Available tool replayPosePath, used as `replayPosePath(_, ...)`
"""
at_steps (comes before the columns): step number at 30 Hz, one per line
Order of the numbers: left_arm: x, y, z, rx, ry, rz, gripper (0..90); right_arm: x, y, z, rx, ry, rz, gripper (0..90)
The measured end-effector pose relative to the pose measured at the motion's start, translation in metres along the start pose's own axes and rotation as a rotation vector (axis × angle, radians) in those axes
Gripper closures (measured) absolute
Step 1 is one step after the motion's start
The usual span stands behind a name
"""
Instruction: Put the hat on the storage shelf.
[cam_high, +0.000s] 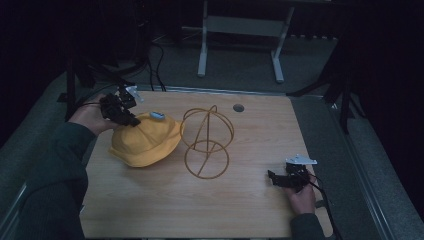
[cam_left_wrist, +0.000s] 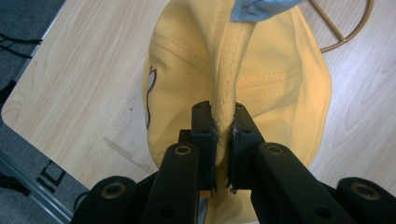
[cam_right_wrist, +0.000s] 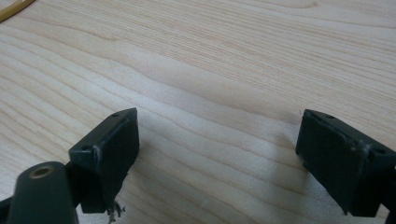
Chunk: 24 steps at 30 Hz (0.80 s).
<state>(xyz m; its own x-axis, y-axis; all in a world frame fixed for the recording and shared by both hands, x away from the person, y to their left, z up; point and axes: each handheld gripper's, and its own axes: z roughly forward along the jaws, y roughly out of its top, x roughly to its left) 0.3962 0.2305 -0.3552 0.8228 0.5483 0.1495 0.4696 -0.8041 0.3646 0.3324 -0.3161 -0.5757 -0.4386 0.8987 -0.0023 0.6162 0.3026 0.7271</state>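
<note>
A yellow cloth hat (cam_high: 146, 142) lies on the left half of the wooden table (cam_high: 240, 200), partly lifted at its near-left edge. My left gripper (cam_high: 131, 120) is shut on a pinched fold of the hat (cam_left_wrist: 243, 79); the jaws squeeze the stitched seam between their pads (cam_left_wrist: 209, 130). A light blue label (cam_left_wrist: 261, 8) shows at the top of the fold. To the right of the hat stands a golden wire hat stand (cam_high: 206, 142) with a round base and looped top. My right gripper (cam_high: 272, 177) rests near the table's right front, jaws wide apart over bare wood (cam_right_wrist: 219, 135).
A small round cable hole (cam_high: 238, 107) sits near the table's far edge. Beyond the table, white desk legs (cam_high: 202, 50) stand on grey floor. Cables (cam_high: 157, 70) trail at the far left. The table's left edge (cam_left_wrist: 28, 126) lies close under my left gripper.
</note>
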Motion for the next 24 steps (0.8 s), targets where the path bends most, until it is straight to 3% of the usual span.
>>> replayPosePath(10, 0.001, -0.014, -0.012, -0.049, -0.019, -0.022, 83.3, 0.000, 0.000, 0.000, 0.000, 0.000, 0.000, 13.3)
replayPosePath(17, 0.000, -0.018, -0.022, -0.109, -0.043, -0.023, 83.4, 0.000, 0.000, 0.000, 0.001, 0.000, 0.004, 13.3)
replayPosePath(24, 0.002, -0.022, -0.028, -0.121, -0.038, -0.031, 83.5, 0.000, 0.000, 0.000, 0.001, 0.000, 0.004, 13.3)
